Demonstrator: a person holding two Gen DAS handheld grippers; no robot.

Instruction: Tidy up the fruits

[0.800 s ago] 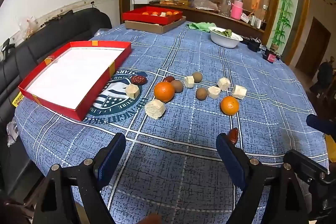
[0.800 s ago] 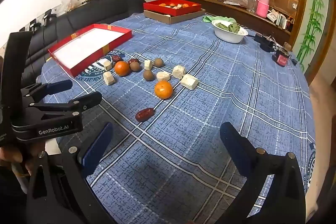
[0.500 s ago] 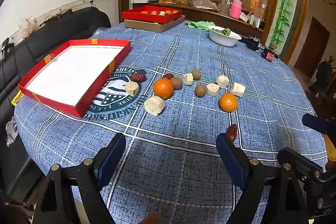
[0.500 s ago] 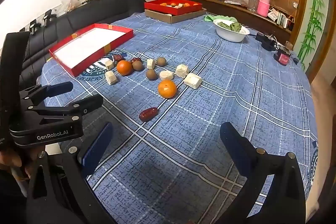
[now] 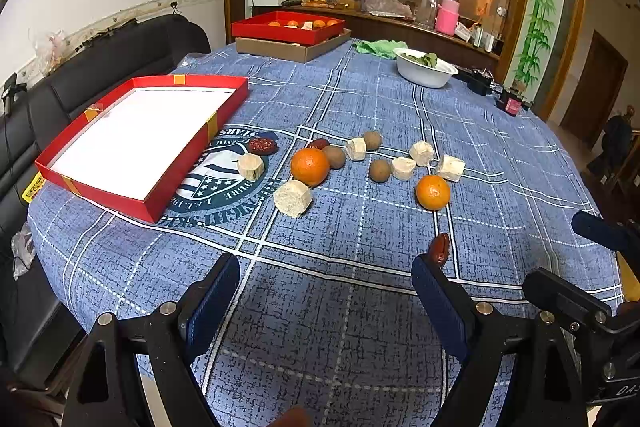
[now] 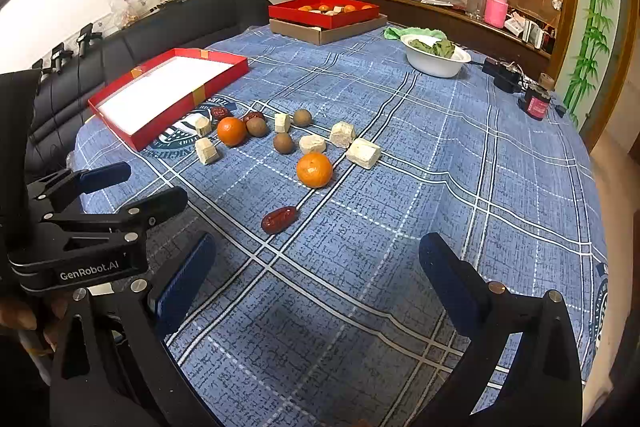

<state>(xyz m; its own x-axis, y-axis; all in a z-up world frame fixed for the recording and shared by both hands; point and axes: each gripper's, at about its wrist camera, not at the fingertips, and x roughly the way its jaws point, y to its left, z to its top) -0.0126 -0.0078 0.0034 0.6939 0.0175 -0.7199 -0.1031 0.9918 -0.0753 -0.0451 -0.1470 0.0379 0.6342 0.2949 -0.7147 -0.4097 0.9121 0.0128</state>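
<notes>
both tongs gape wide and hold nothing, tilted down over the bench [image 5: 360, 307]. the left tongs [image 5: 324, 291] hover above bare blue cloth; a date [image 5: 439, 250] lies just beside the tip of their right finger. ahead of them sit two oranges [image 5: 310, 166], brown round fruits [image 5: 379, 170] and pale cubes [image 5: 293, 198], and ahead to the left the empty red tray [image 5: 176, 183]. the right tongs [image 6: 316, 267] have the same date [image 6: 279, 219] just ahead, nearer their left finger, with an orange [image 6: 314, 169] beyond it. the left tongs show at the right tongs' left.
</notes>
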